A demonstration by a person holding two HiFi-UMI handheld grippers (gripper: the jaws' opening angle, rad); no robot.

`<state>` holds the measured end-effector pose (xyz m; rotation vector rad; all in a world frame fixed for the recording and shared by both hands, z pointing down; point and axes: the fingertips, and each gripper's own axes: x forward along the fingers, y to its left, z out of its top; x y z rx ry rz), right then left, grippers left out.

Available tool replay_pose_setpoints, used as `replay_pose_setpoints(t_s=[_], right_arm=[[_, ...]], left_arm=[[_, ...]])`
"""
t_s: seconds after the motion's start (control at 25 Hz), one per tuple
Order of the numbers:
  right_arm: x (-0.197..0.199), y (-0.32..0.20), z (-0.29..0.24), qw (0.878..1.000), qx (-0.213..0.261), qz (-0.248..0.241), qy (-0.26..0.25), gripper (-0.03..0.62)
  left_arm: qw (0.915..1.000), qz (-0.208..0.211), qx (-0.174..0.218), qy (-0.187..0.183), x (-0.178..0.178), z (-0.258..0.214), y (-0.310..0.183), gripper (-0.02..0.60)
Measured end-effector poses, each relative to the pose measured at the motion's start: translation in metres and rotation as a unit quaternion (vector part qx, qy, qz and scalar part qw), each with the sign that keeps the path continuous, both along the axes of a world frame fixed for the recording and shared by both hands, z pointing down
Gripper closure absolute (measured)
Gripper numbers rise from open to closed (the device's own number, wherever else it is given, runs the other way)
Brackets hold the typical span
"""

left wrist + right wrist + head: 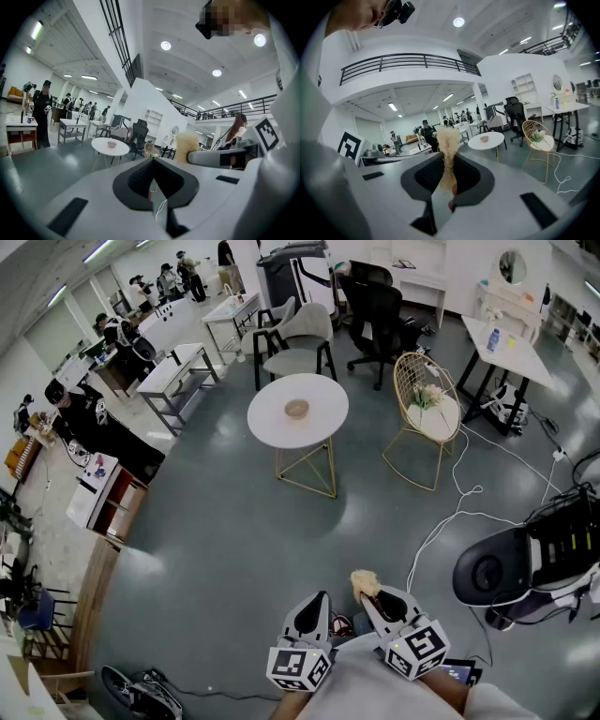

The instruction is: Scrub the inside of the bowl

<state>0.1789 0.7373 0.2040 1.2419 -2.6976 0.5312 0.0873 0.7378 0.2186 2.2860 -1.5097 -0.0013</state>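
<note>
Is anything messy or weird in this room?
Just one thing: a white cable snakes loose across the floor beside the gold wire chair, so someone could trip. The bowl sits upright on the round table, and nothing looks spilled.

Left gripper [317,607]: jaws fully together, nothing between them. Right gripper [375,598]: jaws clamped on a tan bristle brush [448,140]. Both grippers sit side by side, angled slightly downward.
</note>
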Motion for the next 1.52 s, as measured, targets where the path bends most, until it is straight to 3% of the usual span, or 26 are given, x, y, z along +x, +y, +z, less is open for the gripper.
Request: replay_pose_setpoints(t_s=[0.36, 0.8, 1.52], right_arm=[[-0.014, -0.007, -0.003, 1.000, 0.010, -0.003, -0.006, 0.517], [-0.028, -0.054, 0.008, 0.999, -0.019, -0.025, -0.033, 0.514], [-0.028, -0.243, 0.014, 0.997, -0.053, -0.044, -0.027, 0.513]], left_arm=[[0.9999, 0.012, 0.006, -0.006, -0.004, -0.001, -0.006, 0.578], [0.9999, -0.004, -0.004, -0.010, -0.018, 0.004, -0.049, 0.578], [0.9990, -0.014, -0.037, -0.018, -0.017, 0.004, -0.229, 0.578]])
